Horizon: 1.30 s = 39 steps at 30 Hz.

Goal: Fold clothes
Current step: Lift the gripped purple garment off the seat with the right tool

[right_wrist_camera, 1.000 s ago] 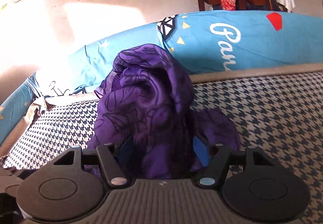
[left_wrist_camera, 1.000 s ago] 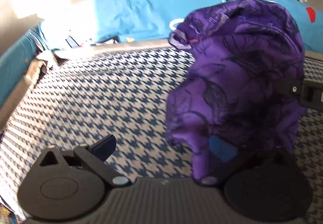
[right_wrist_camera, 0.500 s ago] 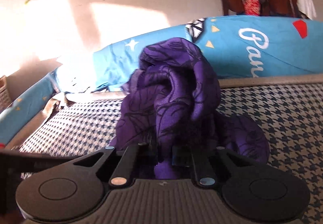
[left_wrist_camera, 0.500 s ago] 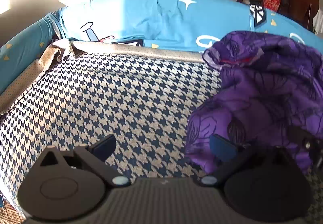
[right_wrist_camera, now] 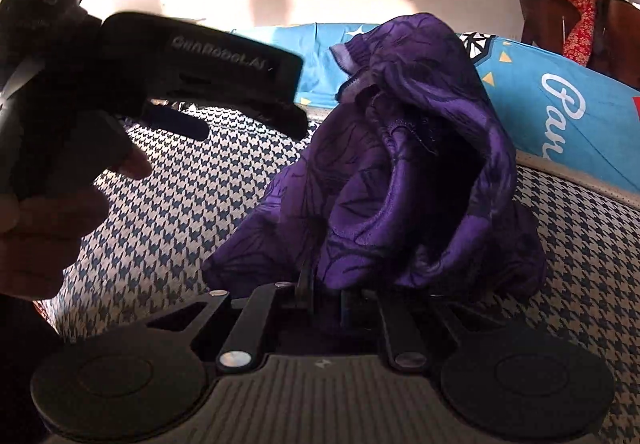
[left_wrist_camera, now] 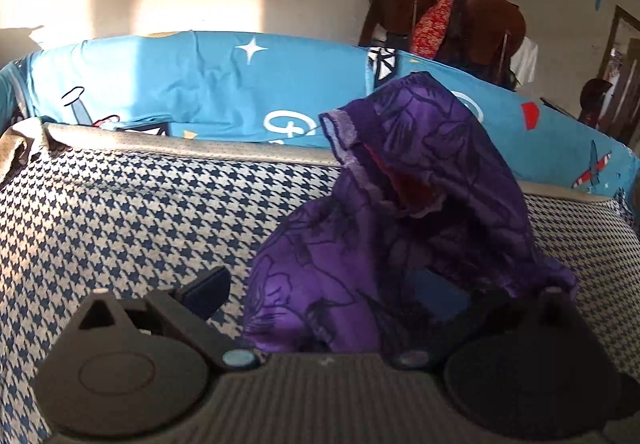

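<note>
Left wrist view: my left gripper (left_wrist_camera: 320, 296) stands wide, empty, with the purple garment (left_wrist_camera: 404, 228) heaped right of centre on the houndstooth bed cover (left_wrist_camera: 132, 204). It looks thin, limp and slippery. I'd take its pale hem (left_wrist_camera: 340, 124), upper centre.

Right wrist view: my right gripper (right_wrist_camera: 324, 294) is pinched narrow on a fold of the purple garment (right_wrist_camera: 400, 172), centre frame; the bunched cloth could slide.

Glossy purple satin garment (right_wrist_camera: 404, 180) on matt woven houndstooth cover (left_wrist_camera: 132, 212).
</note>
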Motion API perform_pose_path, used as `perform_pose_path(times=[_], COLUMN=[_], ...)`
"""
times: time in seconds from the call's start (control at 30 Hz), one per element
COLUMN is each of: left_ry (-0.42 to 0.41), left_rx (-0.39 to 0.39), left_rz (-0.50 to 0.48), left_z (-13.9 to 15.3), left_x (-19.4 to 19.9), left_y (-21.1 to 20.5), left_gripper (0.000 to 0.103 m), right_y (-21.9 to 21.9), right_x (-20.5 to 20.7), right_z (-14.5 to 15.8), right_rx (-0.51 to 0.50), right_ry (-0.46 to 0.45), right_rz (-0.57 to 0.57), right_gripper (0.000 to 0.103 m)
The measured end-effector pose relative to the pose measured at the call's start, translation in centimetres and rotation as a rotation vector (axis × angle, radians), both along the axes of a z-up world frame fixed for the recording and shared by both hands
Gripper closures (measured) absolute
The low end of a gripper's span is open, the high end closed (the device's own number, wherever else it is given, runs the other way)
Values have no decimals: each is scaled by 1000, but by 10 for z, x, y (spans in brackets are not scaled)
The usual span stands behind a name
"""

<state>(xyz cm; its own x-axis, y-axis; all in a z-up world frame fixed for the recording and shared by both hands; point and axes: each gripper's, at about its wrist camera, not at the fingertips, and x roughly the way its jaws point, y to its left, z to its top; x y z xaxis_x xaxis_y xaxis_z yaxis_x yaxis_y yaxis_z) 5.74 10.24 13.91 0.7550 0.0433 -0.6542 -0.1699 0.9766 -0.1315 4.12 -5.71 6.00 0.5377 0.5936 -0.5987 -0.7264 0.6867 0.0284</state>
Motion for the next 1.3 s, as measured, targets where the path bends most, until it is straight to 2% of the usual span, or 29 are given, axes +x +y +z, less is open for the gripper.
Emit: perform_pose_path(times=[0.13, 0.23, 0.33, 0.43, 0.63, 0.8, 0.9, 0.97, 1.03, 1.1, 1.17, 1.23, 1.3], left_ry=[125, 193, 190, 203, 223, 240, 249, 251, 243, 228, 192, 153, 115], left_rx=[79, 78, 60, 77, 77, 107, 104, 96, 87, 75, 66, 63, 60], left_rz=[4, 30, 42, 59, 81, 105, 114, 116, 115, 112, 92, 56, 20], left_z=[-22, -37, -37, -39, -43, -47, -48, -49, -47, -44, -38, -30, -23], left_x=[16, 23, 22, 22, 22, 22, 23, 23, 22, 19, 14, 9, 3], left_y=[-12, -9, -3, -3, -4, -3, 0, 1, 2, 2, 0, -4, -8], left_gripper=[0, 0, 0, 0, 0, 0, 0, 0, 0, 0, 0, 0, 0], right_y=[5, 3, -8, -21, -55, -73, -76, -72, -65, -61, -58, -51, -47], right_x=[-12, -18, -20, -17, 5, 30, 39, 46, 57, 70, 72, 72, 71], right_z=[-3, 1, 10, 20, 36, 41, 40, 35, 26, 14, 5, 0, 0], right_rx=[-45, -74, -57, -27, 46, 135, 182, 194, 201, 217, 234, 239, 232], right_ry=[8, 0, -22, -38, -36, 46, 89, 118, 158, 211, 263, 282, 254], right_rz=[15, -17, -41, -70, -222, -343, -368, -371, -388, -412, -415, -408, -404], right_gripper=[90, 87, 85, 83, 77, 71, 64, 54, 54, 57, 82, 89, 93])
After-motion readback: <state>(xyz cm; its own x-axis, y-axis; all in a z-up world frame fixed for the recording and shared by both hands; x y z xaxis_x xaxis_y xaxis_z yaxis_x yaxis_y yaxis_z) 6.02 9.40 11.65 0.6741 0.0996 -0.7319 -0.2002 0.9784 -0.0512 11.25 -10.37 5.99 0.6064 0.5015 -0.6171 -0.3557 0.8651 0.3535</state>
